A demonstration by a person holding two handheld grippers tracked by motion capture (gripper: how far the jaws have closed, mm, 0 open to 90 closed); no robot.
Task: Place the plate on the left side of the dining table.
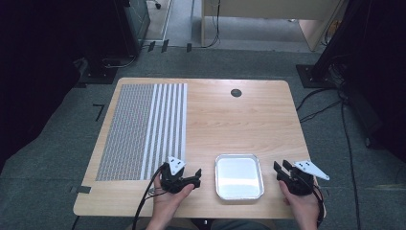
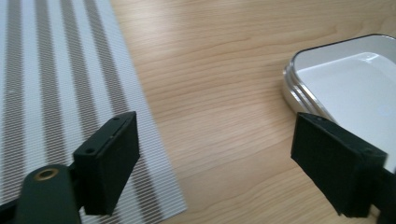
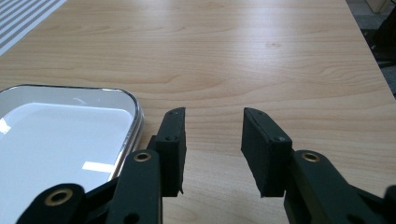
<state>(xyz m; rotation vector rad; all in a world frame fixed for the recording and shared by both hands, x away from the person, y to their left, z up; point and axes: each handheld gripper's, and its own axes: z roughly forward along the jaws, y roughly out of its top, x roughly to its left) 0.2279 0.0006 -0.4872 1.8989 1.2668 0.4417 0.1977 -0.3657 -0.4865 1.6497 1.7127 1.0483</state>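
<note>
Two hands hold grippers at the near edge of a wooden table [image 1: 249, 115]. Beyond the left gripper [image 1: 191, 175] lies a striped mat [image 1: 143, 129]. Between them sits an empty metal tray [image 1: 239, 177]. Left jaws gape wide; the right gripper [image 1: 281, 167] stands partly apart.
</note>
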